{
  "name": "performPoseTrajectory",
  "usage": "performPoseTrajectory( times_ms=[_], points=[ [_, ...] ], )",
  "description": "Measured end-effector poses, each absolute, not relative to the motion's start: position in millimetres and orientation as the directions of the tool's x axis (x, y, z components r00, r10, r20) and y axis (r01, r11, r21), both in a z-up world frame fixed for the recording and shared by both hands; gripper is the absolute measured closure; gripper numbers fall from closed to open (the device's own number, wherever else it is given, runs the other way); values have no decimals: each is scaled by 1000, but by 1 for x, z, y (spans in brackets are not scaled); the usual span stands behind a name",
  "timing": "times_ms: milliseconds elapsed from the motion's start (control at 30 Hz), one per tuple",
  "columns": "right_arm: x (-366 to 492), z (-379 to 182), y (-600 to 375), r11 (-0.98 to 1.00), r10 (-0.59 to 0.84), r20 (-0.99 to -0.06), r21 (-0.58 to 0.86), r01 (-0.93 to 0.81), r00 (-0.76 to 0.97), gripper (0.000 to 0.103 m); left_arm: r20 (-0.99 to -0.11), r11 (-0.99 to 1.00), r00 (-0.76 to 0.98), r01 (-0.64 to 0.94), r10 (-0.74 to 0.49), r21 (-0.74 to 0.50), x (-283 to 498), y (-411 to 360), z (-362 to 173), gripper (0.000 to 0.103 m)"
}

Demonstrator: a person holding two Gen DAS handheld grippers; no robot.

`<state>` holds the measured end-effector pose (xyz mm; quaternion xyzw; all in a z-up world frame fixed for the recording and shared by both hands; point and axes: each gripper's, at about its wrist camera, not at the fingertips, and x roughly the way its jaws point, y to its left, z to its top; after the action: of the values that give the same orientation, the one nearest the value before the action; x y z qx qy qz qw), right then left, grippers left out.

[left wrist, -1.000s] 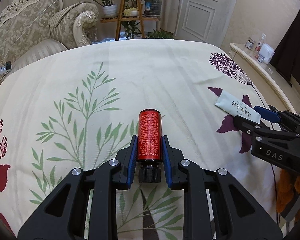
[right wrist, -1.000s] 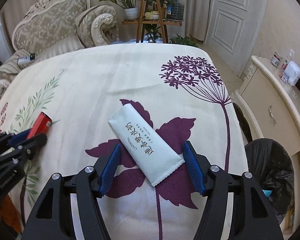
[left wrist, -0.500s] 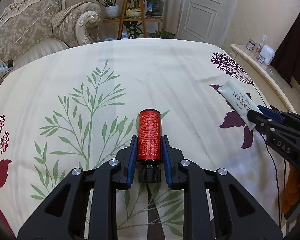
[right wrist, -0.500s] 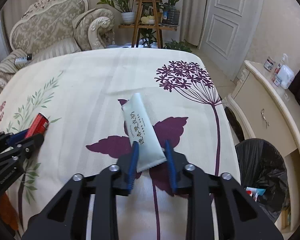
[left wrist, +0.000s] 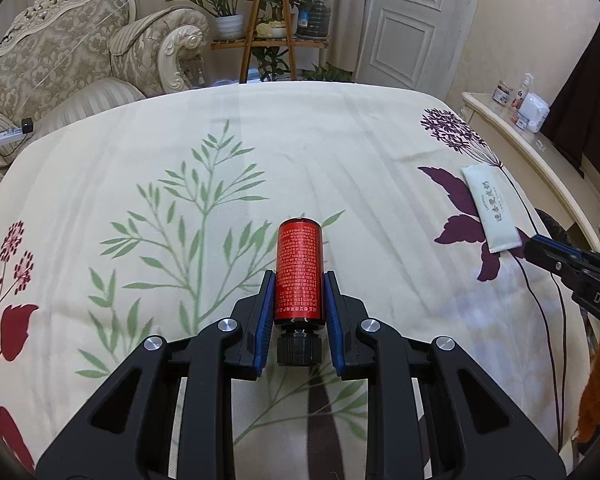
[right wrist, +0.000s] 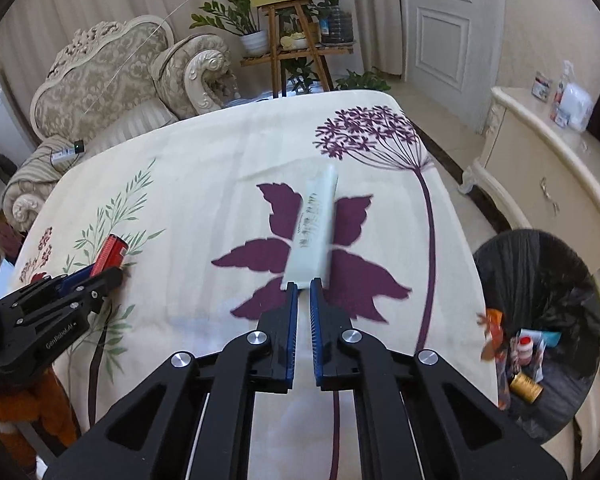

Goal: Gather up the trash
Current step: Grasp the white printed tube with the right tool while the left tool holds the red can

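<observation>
A red cylindrical bottle (left wrist: pixel 299 256) with a black cap points away from me, and my left gripper (left wrist: pixel 299 275) is shut on its sides just above the flowered bedspread (left wrist: pixel 260 140). From the right wrist view the same bottle (right wrist: pixel 110 252) shows at the left in the left gripper (right wrist: pixel 112 274). A pale green sachet (right wrist: pixel 314 228) sticks out over the purple leaf print. My right gripper (right wrist: pixel 304 285) is closing tight on its near crimped end, pads pressing it. The left wrist view shows the sachet (left wrist: pixel 490 204) and the right gripper (left wrist: pixel 540 242) at the right edge.
A bin lined with a black bag (right wrist: pixel 540 280) stands off the bed's right edge, with several pieces of trash inside. Behind it is a cream cabinet (right wrist: pixel 540 184) with bottles on top. An ornate sofa (right wrist: pixel 112 80) and a plant stand (right wrist: pixel 296 40) lie beyond the bed's far end.
The right gripper went from wide open around the sachet to shut on its near end, and the sachet turned to point away and lifted. The left gripper kept its hold on the bottle.
</observation>
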<state>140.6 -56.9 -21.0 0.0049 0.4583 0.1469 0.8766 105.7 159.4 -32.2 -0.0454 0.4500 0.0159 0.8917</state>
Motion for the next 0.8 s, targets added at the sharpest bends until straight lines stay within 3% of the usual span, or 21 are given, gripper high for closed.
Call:
performPoseTrajectory(
  times_ms=[100, 167, 200, 233, 633, 800],
  points=[
    [148, -27, -58, 964, 243, -809, 142, -224, 535, 95, -807, 995, 590, -83, -3, -64, 104, 164, -33, 80],
    [152, -29, -62, 966, 246, -809, 157, -207, 534, 77, -810, 993, 586, -94, 2, -66, 104, 167, -35, 80],
    [154, -29, -62, 966, 249, -805, 166, -198, 538, 62, -810, 993, 586, -98, 4, -66, 103, 169, -34, 80],
    [155, -29, -62, 966, 252, -802, 170, -197, 542, 59, -810, 993, 587, -100, 6, -65, 103, 170, -34, 80],
    [182, -34, -30, 969, 199, -804, 78, -233, 560, 59, -811, 989, 585, -132, 26, -64, 115, 184, -35, 80],
    [186, -38, -32, 977, 158, -803, 41, -210, 575, 79, -815, 989, 580, -128, 17, -70, 116, 184, -39, 80]
  ],
)
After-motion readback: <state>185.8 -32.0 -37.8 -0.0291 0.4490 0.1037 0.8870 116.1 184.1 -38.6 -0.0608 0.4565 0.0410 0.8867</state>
